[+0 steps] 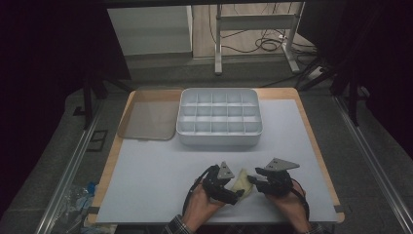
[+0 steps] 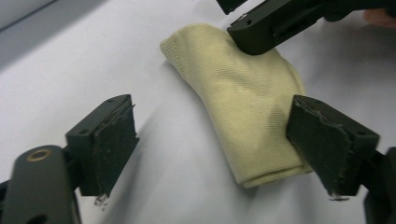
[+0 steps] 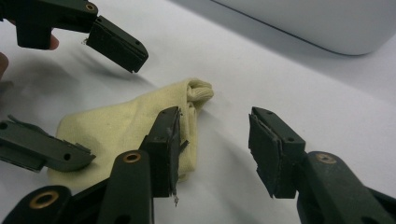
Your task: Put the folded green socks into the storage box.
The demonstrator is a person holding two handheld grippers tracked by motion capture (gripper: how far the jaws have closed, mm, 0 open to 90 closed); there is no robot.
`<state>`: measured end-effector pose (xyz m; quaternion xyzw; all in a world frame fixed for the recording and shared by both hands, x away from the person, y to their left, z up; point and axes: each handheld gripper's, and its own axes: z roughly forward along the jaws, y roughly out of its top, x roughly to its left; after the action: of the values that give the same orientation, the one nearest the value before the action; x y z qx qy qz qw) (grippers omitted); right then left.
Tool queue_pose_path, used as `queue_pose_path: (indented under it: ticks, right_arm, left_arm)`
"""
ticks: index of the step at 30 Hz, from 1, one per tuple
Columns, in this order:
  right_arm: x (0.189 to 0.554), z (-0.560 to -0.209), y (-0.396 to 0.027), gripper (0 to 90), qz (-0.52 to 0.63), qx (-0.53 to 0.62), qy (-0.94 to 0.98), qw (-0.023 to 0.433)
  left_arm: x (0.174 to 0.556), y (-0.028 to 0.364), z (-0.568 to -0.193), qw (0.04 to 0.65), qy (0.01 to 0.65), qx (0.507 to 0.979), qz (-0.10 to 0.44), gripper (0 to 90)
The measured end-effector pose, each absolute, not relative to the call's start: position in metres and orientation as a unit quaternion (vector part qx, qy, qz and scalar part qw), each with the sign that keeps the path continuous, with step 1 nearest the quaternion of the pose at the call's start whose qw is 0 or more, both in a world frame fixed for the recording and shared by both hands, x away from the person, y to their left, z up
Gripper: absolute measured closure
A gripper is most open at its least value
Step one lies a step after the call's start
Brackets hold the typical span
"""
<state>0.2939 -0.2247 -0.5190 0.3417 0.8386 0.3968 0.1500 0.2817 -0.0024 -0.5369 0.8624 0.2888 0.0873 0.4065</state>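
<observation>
Pale yellow sock (image 1: 242, 184) lies flat on the white mat (image 1: 160, 165) at six o'clock, between the two tools. Left gripper (image 2: 212, 144) spread wide, gripping nothing; right gripper (image 3: 214, 144) gapes too, one jaw resting at the sock's edge. Risk here: a shallow pinch catches one layer and the fold slips apart. Compartment box (image 1: 218, 117) sits at twelve, lid (image 1: 147, 121) at eleven, well apart, nothing blocking

Left hand-held gripper (image 1: 237, 191), right hand-held gripper (image 1: 254, 176): jaws apart.
</observation>
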Motion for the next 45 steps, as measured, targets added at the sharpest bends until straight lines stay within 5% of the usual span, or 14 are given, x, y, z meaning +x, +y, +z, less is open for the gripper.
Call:
queue_pose_path:
  ticks: [4,10,17,45]
  right_arm:
    - [0.291,-0.511,-0.225,56.8,0.399,0.339,0.838,0.154]
    - [0.283,-0.498,-0.217,80.4,0.428,0.310,0.841,0.112]
    - [0.288,-0.514,-0.205,88.7,0.408,0.299,0.858,0.089]
    - [0.301,-0.519,-0.199,89.7,0.394,0.308,0.859,0.110]
  left_arm:
    - [0.283,-0.002,-0.538,0.406,0.287,0.863,0.087,13.2]
    - [0.283,-0.002,-0.539,0.409,0.288,0.862,0.087,11.8]
    - [0.284,-0.002,-0.539,0.408,0.288,0.862,0.087,11.9]
    - [0.285,-0.002,-0.535,0.407,0.300,0.859,0.075,13.8]
